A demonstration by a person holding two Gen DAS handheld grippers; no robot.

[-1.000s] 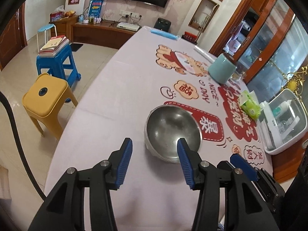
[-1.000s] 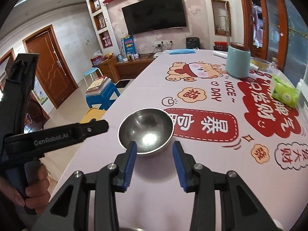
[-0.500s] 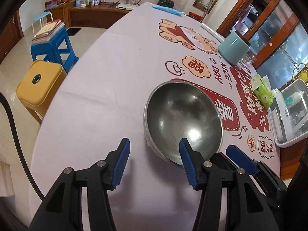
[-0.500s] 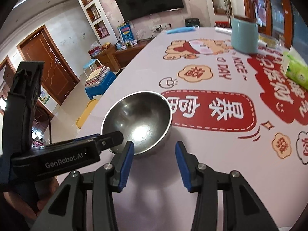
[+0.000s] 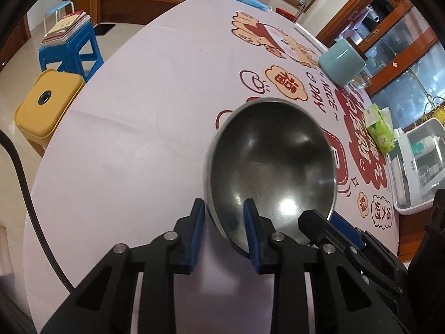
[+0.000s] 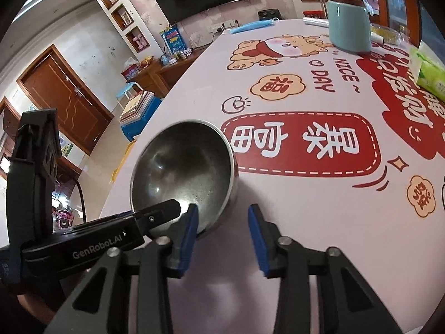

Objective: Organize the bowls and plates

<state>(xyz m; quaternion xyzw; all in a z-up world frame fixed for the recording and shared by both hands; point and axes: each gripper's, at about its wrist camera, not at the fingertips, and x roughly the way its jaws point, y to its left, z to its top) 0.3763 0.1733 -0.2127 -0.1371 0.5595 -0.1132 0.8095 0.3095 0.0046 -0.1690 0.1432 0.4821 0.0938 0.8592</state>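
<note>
1. Now, the left gripper [image 5: 224, 222] straddles the near rim of the steel bowl [image 5: 271, 167]: one blue pad is outside the wall, the other inside. Its jaws are narrow and closing on the rim. I cannot tell whether both pads press yet.
2. The right gripper [image 6: 222, 222] is closing too. Its left pad is inside the bowl [image 6: 183, 172] at the near rim, and its right pad is outside over bare cloth, with a clear gap left. It holds nothing yet.
3. The bowl sits on the table [image 5: 133, 128] near its left edge, toward the near end, just beside the red printed panel.
4. Risk: the wall is thin, curved and shiny. A pinch on the rim alone may slip, and the bowl would tip or spin when lifted.
5. Risk: both grippers work the same short stretch of rim. They look close enough to knock together and push the bowl.
6. Risk: the left edge is near. A shove that way could send the bowl to the floor, by the yellow stool [image 5: 47, 105].
7. Count, task things: one bowl, no plates in view.
8. Count, others: two grippers, one teal jar [image 5: 342, 61], one green tissue pack [image 5: 379, 128], one blue face mask [image 6: 250, 26], one white bin [image 5: 417, 167] at the right edge, two stools on the floor.
</note>
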